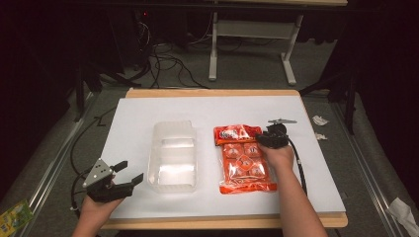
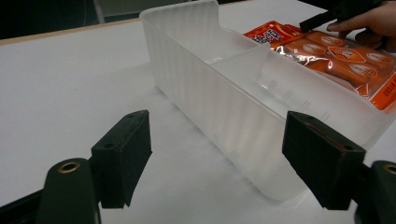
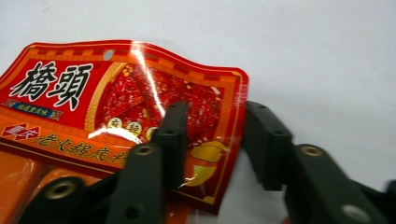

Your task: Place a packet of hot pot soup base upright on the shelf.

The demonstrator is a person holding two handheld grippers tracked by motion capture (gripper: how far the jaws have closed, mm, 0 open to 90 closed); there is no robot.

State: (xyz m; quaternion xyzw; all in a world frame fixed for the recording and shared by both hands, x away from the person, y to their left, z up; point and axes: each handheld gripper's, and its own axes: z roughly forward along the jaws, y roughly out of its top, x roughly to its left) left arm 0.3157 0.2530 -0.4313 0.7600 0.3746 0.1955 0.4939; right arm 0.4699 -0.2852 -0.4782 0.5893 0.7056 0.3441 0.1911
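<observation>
i'm working my right gripper [image 3: 215,135] onto the top right corner of the orange-red snack packet [image 1: 243,158], which is lying flat on the white table sheet [image 1: 148,111] just right of the clear plastic bin [image 1: 173,155]. in the right gripper view the jaws are standing narrowed either side of the packet's header edge — one over the printed face, the other just off the rim on bare sheet — and a gap is showing, so i'm not judging this a grip yet. my left gripper [image 1: 123,178] is hovering wide apart and empty near the bin's near left corner, aimed at its wall.

i'm reading this as the pick-up step, with the bin the likely destination. the next move is calling for getting one jaw under that thin flat edge, then pinching firmly — glossy film could slip.

the header is carrying two big white characters, 橋頭, on red; smaller gold lettering is running along the orange band below, too small for me to read.
</observation>
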